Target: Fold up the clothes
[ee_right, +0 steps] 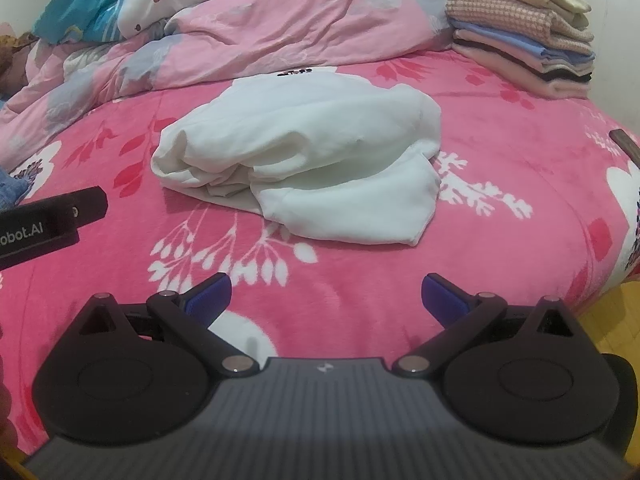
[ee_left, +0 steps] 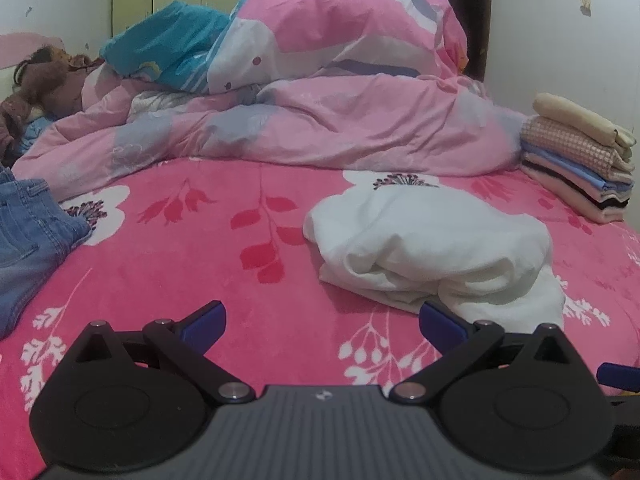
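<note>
- Left hand-held gripper (ee_left: 322, 316): jaws spread wide, holding nothing, low centre of frame.
- Right hand-held gripper (ee_right: 326, 294): likewise wide apart and empty.
- White garment (ee_right: 304, 168): loosely bundled mid-frame on the bed (ee_right: 500, 132), apparently awaiting transfer.
- Folded stack (ee_right: 524, 52): upper right, likely its destination.

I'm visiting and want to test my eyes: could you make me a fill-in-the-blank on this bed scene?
1. The loosely folded garment mid-bed is ____ in colour.
2. Both grippers, left and right, have jaws that stand ____.
3. The folded stack is topped by a ____ piece.

Missing words: white; open; cream
</note>
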Demonstrator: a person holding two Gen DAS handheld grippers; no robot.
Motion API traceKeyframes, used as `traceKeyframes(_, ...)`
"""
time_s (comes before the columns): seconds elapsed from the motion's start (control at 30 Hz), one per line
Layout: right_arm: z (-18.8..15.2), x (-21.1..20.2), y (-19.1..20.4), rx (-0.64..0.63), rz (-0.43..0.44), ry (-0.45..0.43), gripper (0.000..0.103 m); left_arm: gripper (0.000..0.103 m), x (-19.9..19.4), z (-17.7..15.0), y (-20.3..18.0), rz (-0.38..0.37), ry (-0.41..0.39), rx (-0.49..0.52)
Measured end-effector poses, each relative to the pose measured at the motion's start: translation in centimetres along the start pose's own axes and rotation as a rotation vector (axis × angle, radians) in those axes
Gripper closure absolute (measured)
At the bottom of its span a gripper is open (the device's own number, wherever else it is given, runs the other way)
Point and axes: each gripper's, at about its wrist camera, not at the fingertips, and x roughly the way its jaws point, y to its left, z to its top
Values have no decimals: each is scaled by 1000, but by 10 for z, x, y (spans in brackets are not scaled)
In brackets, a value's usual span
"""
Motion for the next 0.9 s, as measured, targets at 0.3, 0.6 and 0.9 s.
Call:
traceKeyframes(0.3,2,1,4,-14,6,0,1,0,2,9,-2,-3,22,-31)
traceKeyframes(0.6,3,1,6,-17,9,1,1,0,1,15,-3,6,32,-38)
traceKeyframes(0.9,2,2,7,-20,15,2,1,0,0,15,-5,4,46,-39)
